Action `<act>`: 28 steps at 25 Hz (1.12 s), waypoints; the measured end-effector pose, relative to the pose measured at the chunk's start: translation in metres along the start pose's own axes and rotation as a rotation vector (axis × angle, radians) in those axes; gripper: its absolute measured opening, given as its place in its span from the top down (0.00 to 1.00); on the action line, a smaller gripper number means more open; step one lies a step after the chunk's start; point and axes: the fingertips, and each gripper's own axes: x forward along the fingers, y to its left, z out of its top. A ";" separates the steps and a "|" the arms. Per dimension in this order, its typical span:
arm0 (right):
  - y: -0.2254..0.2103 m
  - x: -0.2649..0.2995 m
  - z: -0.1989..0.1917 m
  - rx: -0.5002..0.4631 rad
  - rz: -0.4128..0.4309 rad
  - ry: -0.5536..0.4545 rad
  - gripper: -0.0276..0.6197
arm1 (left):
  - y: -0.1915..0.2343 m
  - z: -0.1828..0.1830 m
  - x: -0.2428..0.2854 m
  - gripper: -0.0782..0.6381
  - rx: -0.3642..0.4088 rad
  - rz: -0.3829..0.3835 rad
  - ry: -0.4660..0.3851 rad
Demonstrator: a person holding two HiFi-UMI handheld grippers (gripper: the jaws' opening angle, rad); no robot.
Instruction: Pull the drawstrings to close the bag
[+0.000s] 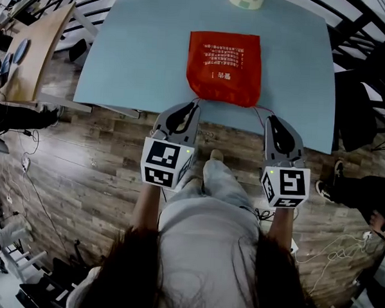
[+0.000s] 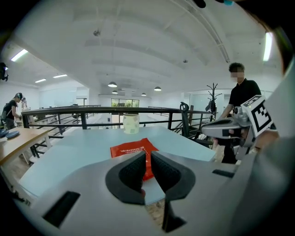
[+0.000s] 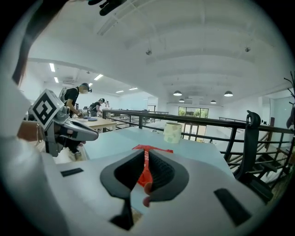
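Located red drawstring bag (image 1: 223, 65) lying flat on light-blue table (image 1: 139, 57), mouth toward the near edge. Found left gripper (image 1: 195, 104) pressed together, pinching the left drawstring (image 2: 142, 192) just off the bag's near-left corner. Found right gripper (image 1: 269, 119) likewise clamped on the right drawstring (image 3: 147, 187). Judged the bag light, limp fabric, likely to slide on the smooth top. Rated the cords thin and apt to slip through pads. Recommend gripping near the knotted ends and pulling apart evenly.
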 end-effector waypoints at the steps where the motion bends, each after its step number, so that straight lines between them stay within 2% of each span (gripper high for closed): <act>1: -0.003 0.004 -0.003 -0.002 0.007 0.009 0.92 | 0.000 -0.002 0.005 0.86 0.000 0.006 0.007; 6: -0.014 0.021 -0.019 -0.018 0.054 0.050 0.92 | 0.005 -0.011 0.025 0.86 -0.004 0.036 0.043; 10: -0.021 0.034 -0.035 -0.033 0.093 0.091 0.91 | 0.006 -0.022 0.038 0.78 -0.002 0.052 0.084; 16: -0.021 0.050 -0.058 -0.065 0.153 0.144 0.88 | 0.014 -0.047 0.048 0.76 0.007 0.111 0.146; 28: -0.016 0.081 -0.109 -0.149 0.201 0.268 0.82 | 0.031 -0.105 0.082 0.70 0.020 0.148 0.277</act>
